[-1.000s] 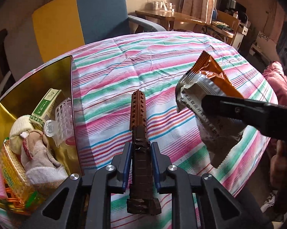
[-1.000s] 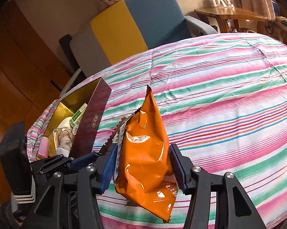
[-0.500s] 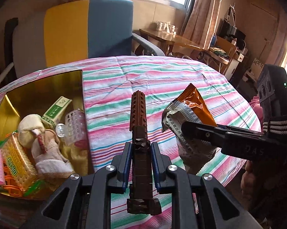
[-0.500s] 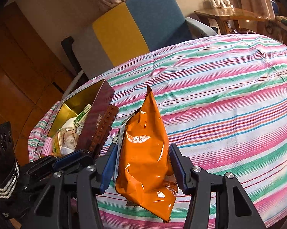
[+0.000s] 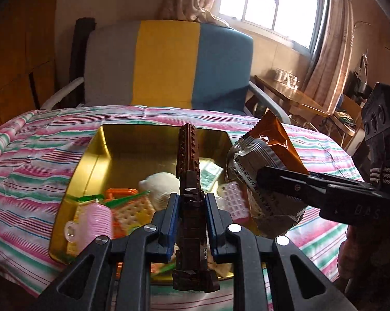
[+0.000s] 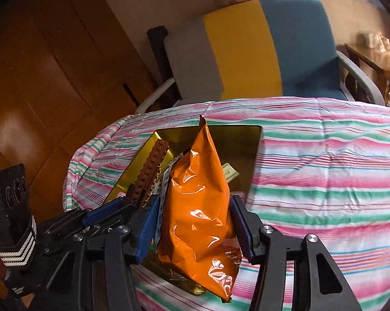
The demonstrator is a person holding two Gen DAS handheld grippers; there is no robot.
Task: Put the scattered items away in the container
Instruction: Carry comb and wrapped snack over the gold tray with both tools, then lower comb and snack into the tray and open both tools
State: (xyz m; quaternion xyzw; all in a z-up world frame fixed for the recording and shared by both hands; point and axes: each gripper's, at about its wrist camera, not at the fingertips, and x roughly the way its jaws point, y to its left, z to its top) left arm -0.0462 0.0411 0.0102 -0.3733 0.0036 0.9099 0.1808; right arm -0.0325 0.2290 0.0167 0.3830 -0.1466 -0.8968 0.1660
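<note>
The left gripper (image 5: 189, 220) has its jaws clenched on a long brown brick piece (image 5: 188, 171), which stands out forward along the fingers and reaches over the gold container (image 5: 91, 155). The right gripper (image 6: 195, 223) grips an orange snack bag (image 6: 197, 194) by its middle, and the bag hangs just above the container's near right corner. The container sits on the striped surface (image 6: 324, 171) and already holds a pink hair roller (image 5: 96, 220), a yellow cracker pack (image 5: 132, 212), a cream soft toy (image 5: 161, 186), a small green box (image 5: 209, 175) and a pink studded piece (image 5: 233, 202).

Several things could go wrong from here. The two grippers are very near to each other, so if both go down together the brick piece may hit the bag or the other gripper. The bag is soft and full of air; a release above the rim may let it tip outward and slide onto the cloth. The brick piece is long and is held only at one end, so it may swing when the jaws loosen and land across the rim, or break apart on the metal. The container is also quite full on the near side, so a new item may rest on the pile and roll out.
</note>
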